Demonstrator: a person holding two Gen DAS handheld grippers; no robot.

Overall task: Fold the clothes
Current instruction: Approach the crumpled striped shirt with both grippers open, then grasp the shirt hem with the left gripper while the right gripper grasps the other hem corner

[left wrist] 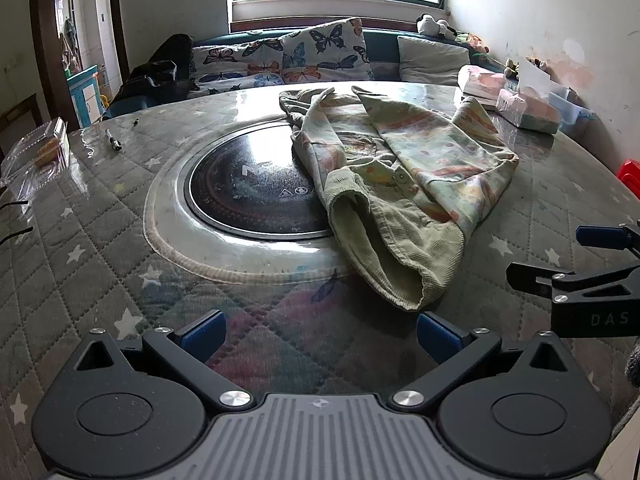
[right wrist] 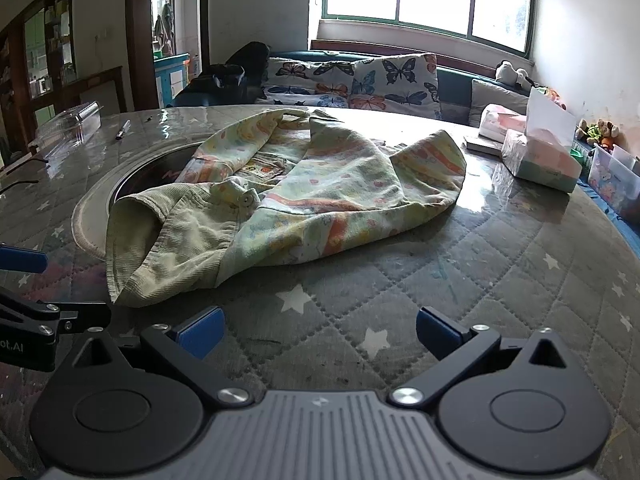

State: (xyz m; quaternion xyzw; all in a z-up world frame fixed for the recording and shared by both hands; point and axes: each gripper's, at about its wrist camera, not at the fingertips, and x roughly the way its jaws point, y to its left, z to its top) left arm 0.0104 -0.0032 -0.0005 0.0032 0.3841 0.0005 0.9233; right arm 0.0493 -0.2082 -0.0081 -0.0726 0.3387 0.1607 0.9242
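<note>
A crumpled jacket [right wrist: 288,196] lies on the quilted table [right wrist: 500,280]; the right gripper [right wrist: 320,334] hovers wide apart, empty, near it.

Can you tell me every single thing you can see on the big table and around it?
Crumpled patterned garment with green corduroy cuff: one, pale green with orange, middle of table.
Round quilted star-print table: one, grey.
Round black glass cooktop: one, set in the table, partly under the garment.
Pen: one, dark and silver, far left.
Clear plastic box: one, left edge.
Tissue packs: two, pink and white, right side.
Butterfly-print cushions: white with blue and orange; on the bench behind; count unclear.
Soft toys: several, by the window corner.
Left gripper: one, black with blue pads, open.
Right gripper: one, same, open.
</note>
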